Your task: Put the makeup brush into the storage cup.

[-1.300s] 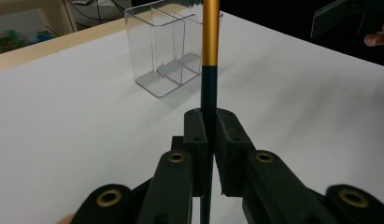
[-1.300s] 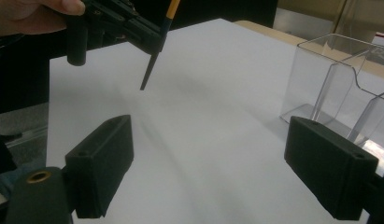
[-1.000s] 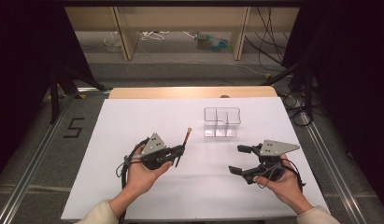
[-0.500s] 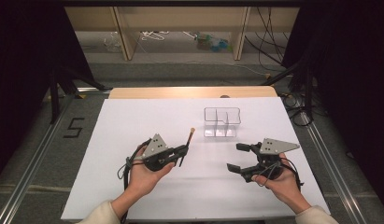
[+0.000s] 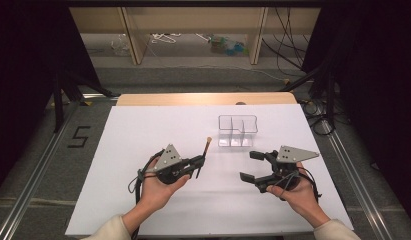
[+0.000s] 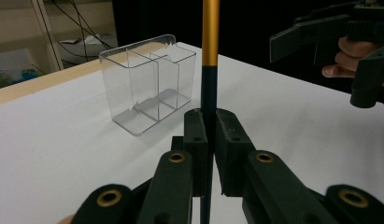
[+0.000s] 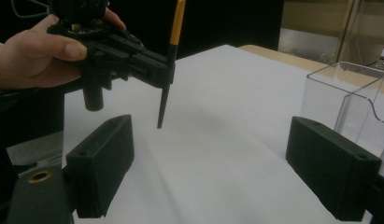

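My left gripper [image 5: 199,162] is left of the table's middle, shut on a thin brush [image 5: 206,148] with a black lower handle and a gold upper part. In the left gripper view the brush [image 6: 210,32] stands upright between the closed jaws of that gripper [image 6: 209,126]. Its pointed black end hangs just above the white table in the right gripper view, under the left gripper [image 7: 166,70]. My right gripper [image 5: 249,165] stands open at the front right with nothing between its jaws [image 7: 217,154]. A clear divided box [image 5: 237,131] sits behind and between the two grippers.
A white sheet [image 5: 143,130] covers the table, with a wooden edge [image 5: 203,98] at the back. The clear box [image 6: 143,88] [image 7: 348,93] is empty and has three compartments. Shelves and cables lie on the floor beyond the table.
The brush's upper tip has leaned slightly to the right. Both hands have stayed almost where they were.
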### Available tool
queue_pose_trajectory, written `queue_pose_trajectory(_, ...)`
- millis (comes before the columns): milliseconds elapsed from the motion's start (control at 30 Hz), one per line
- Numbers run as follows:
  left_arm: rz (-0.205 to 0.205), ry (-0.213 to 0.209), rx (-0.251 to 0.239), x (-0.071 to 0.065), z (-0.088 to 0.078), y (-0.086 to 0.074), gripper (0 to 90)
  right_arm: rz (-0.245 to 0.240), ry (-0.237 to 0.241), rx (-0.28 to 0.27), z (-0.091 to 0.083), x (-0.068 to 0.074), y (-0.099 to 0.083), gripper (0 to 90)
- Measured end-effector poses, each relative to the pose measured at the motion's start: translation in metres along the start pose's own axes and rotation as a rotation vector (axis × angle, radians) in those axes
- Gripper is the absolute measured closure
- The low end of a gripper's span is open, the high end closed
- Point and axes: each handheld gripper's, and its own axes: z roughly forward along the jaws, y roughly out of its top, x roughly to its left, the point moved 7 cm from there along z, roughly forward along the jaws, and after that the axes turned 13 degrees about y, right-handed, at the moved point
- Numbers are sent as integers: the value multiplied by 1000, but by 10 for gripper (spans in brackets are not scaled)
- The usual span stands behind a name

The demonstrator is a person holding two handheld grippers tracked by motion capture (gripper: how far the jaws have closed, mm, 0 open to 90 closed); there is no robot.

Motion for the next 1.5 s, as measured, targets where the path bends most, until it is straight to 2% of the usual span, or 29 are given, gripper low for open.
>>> queue_pose_trajectory(67,1,-5,-4,-1,1,0,833,16,3,10,1,1,1,163)
queue_pose_trajectory(167,-5,-6,-9,-3,2,1,833,23,-7,-21,4,1,4,165)
queue_pose_trajectory(400,-2,-15,-21,-5,3,3,833,27,0,-36,11,1,11,168)
queue_pose_trajectory(433,-12,-18,-23,-6,3,4,833,28,5,-39,13,1,12,168)
queue_pose_trajectory(567,-10,-27,-27,-8,4,5,833,23,0,-35,17,1,15,169)
queue_pose_trajectory(633,-3,-29,-29,-9,4,5,833,-3,-8,-60,20,-1,18,170)
queue_pose_trajectory(700,-11,-29,-30,-10,5,5,833,15,2,-47,21,0,18,171)
queue_pose_trajectory(733,-18,-29,-30,-11,5,5,833,16,-2,-59,21,-1,19,171)
queue_pose_trajectory(800,-12,-29,-32,-11,6,5,833,29,-1,-52,22,-1,19,172)
queue_pose_trajectory(900,-15,-33,-32,-13,7,5,833,31,3,-76,24,-2,21,175)
queue_pose_trajectory(967,-10,-35,-32,-14,7,5,833,30,1,-60,25,-3,21,178)
queue_pose_trajectory(1033,-18,-37,-31,-15,8,5,833,28,0,-84,29,-4,24,185)
queue_pose_trajectory(1133,-4,-39,-31,-15,8,5,833,27,-3,-62,29,-5,23,188)
queue_pose_trajectory(1167,-7,-40,-32,-15,8,5,833,26,1,-76,31,-5,24,190)
queue_pose_trajectory(1200,-7,-39,-32,-15,8,5,833,27,-3,-58,31,-6,24,194)
queue_pose_trajectory(1300,-21,-46,-41,-17,9,6,833,30,1,-64,34,-6,25,201)
queue_pose_trajectory(1400,-15,-42,-39,-18,10,7,833,25,-1,-64,37,-7,27,212)
queue_pose_trajectory(1433,-15,-43,-39,-18,10,7,833,25,1,-82,39,-7,28,216)
queue_pose_trajectory(1500,-18,-43,-40,-19,10,7,833,24,5,-67,41,-7,28,230)
